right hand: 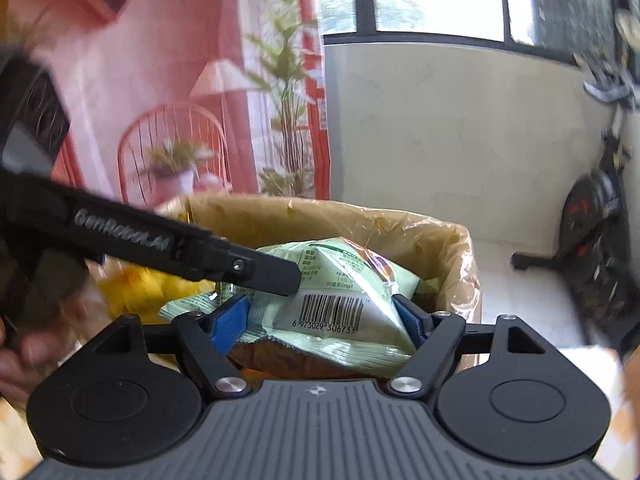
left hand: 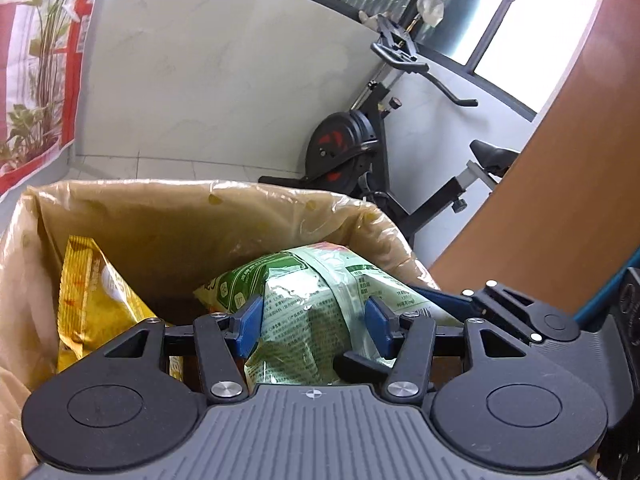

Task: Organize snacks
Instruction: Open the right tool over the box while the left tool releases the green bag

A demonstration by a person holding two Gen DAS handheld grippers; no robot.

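Observation:
A pale green snack bag (left hand: 308, 304) hangs over a cardboard box lined with clear plastic (left hand: 168, 208). My left gripper (left hand: 316, 326) is shut on the bag's middle, blue pads pressing both sides. My right gripper (right hand: 320, 320) is closed on the bag's barcode end (right hand: 328, 314), its pads touching the bag's two edges. One black finger of the left gripper (right hand: 248, 268) crosses the right wrist view above the bag. A yellow snack bag (left hand: 92, 300) stands inside the box at its left wall. The box floor is mostly hidden by the green bag.
An exercise bike (left hand: 360, 140) stands on the tiled floor behind the box, against a white low wall under windows. A brown tabletop edge (left hand: 540, 200) curves along the right. A red printed backdrop with plants (right hand: 160, 120) hangs at the left. A hand (right hand: 24, 360) holds the left gripper.

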